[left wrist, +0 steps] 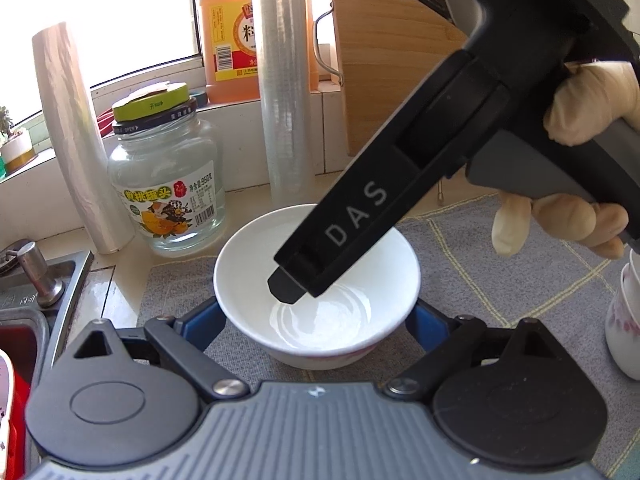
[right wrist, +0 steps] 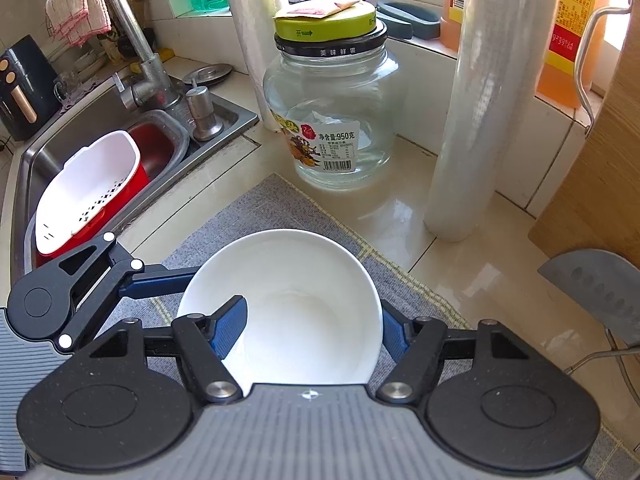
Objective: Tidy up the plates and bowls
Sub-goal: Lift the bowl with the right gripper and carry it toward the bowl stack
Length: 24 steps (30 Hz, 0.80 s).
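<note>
Apparently early: the white bowl (left wrist: pixel 316 280) sits on the grey mat (left wrist: pixel 480 248), left gripper (left wrist: pixel 316 320) wide around it, right gripper (right wrist: pixel 316 332) clamping its rim; stacked cups (left wrist: pixel 626 320) wait nearby.

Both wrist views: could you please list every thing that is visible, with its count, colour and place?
bowl: 1, white, on the mat
mat: 1, grey with yellow lines, on the counter
stacked cups: at least 2, white with pink flowers, right of the bowl
glass jar: 1, clear, green lid, behind the bowl
film rolls: 2, whitish, upright beside the jar
bottle: 1, orange, on the window sill
sink: 1, steel, left of the mat
colander: 1, white, in the sink
faucet: 1, steel, cloth draped over it
cleaver: 1, grey, far right
left gripper: black and blue, fingers either side of the bowl, contact unclear
right gripper: shut on the bowl, one finger inside
gloved hand: 1, pale, on the right gripper
</note>
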Motion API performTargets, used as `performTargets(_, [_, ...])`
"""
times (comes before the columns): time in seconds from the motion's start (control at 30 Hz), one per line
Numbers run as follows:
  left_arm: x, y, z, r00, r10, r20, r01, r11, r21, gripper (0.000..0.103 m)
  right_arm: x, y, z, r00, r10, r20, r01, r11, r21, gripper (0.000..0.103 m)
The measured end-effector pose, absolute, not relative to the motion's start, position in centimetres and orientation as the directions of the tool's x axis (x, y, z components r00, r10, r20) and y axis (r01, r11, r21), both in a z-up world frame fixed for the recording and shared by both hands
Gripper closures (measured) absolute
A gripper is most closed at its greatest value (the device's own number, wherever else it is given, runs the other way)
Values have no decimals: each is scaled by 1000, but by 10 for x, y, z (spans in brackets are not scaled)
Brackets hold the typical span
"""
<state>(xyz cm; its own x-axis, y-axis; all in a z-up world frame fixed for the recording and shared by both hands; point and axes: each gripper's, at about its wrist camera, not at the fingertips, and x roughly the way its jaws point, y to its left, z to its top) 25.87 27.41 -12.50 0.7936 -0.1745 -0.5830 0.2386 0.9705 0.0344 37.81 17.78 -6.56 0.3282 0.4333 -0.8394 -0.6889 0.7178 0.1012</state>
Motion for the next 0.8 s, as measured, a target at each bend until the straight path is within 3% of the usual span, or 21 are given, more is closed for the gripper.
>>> performTargets(0.8, [184, 236, -88, 762, -254, -596, 334, 942, 24, 8, 288, 125, -30, 358, 440, -823, -661, 743, 109, 28])
